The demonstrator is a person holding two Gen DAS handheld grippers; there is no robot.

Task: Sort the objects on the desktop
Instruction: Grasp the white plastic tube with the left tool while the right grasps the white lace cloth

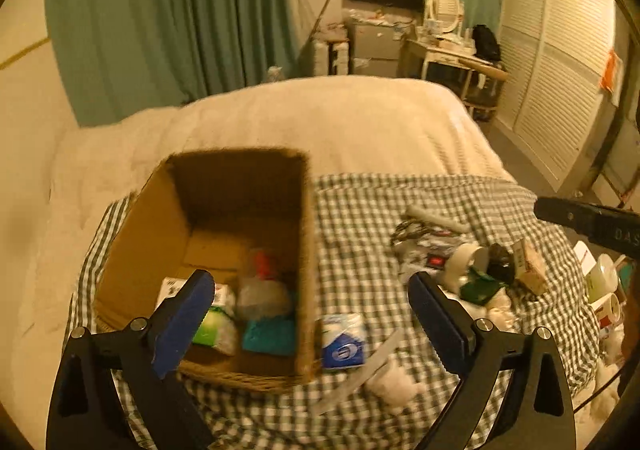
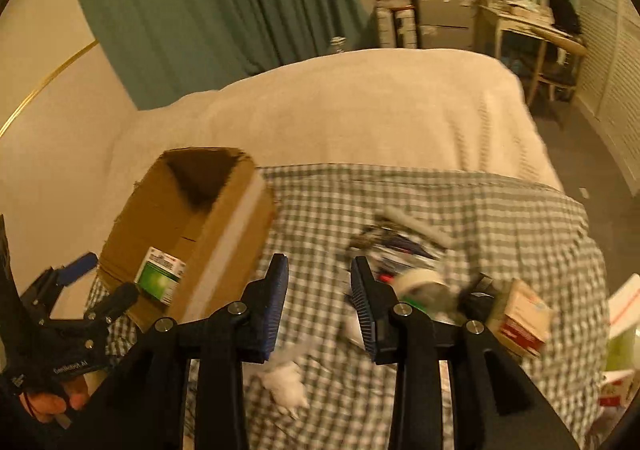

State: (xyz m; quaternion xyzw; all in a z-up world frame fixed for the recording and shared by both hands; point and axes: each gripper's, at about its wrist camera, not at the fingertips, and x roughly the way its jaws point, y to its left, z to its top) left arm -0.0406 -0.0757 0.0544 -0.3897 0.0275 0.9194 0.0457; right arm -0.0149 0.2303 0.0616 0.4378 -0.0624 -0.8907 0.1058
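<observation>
While hovering over checked cloth [image 1: 360, 209] on bed: left gripper [image 1: 310, 308] spread wide, nothing between blue pads [image 1: 182, 316], pointing down at near end of open cardboard box [image 1: 136, 250]. Box sits on cloth, left side, upright, no lid. Inside, near wall: green/white carton [image 1: 212, 326], teal packet [image 1: 268, 336], clear bottle w/ red cap [image 1: 262, 286], lying together; can't tell more, blurred. Just outside box's right wall on cloth: blue/white tissue pack [image 1: 344, 342], beside it white crumpled wad [image 1: 394, 386].

Right gripper [image 2: 319, 304] part-way parted, pads [image 2: 278, 306] apart w/ only cloth showing in gap, gripping nothing. Aimed at bare cloth betw. box and clutter pile. Pile to right, well apart from box: tape roll [image 1: 466, 260], dark round item [image 1: 500, 262], small brown carton [image 1: 530, 266], grey stick-like item [image 1: 436, 217], tangled cable/wrappers, blurred. More cartons at far right edge, partly cut off.

Seen from right wrist view: person's hand [image 2: 56, 402] on left gripper's handle, lower left.
</observation>
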